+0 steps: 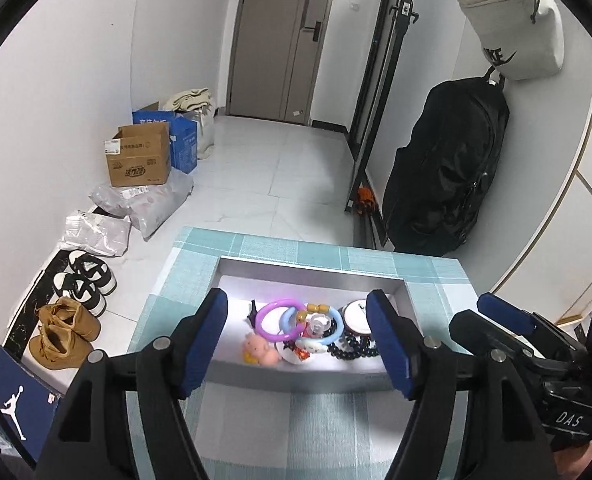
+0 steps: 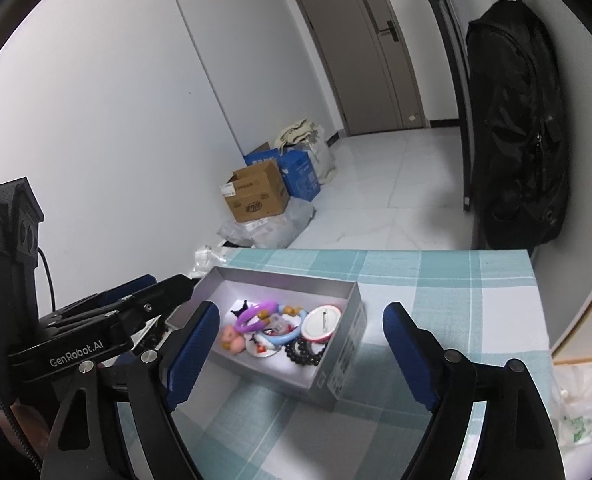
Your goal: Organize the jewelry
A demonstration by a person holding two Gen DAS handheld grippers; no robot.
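A shallow grey box (image 1: 232, 276) (image 2: 337, 368) sits on a teal checked tablecloth (image 1: 323, 432) (image 2: 447, 292). Inside lie a purple ring (image 1: 264, 312) (image 2: 252, 314), a light blue ring (image 1: 335, 322) (image 2: 292, 336), a black bead bracelet (image 1: 353, 346) (image 2: 303, 350), a round white badge with a red rim (image 1: 355, 314) (image 2: 323, 322), a pink pig figure (image 1: 260, 349) (image 2: 232, 338) and a small black charm (image 1: 252, 311) (image 2: 240, 306). My left gripper (image 1: 297, 340) is open and empty, just in front of the box. My right gripper (image 2: 301, 356) is open and empty, over the box's near right side.
The table stands in a hallway. On the floor to the left are a cardboard box (image 1: 140, 158) (image 2: 258, 196), plastic parcels (image 1: 144, 204), shoes (image 1: 84, 284) and a blue shoebox (image 1: 20, 396). A black backpack (image 1: 447, 168) (image 2: 515, 120) hangs on the right wall.
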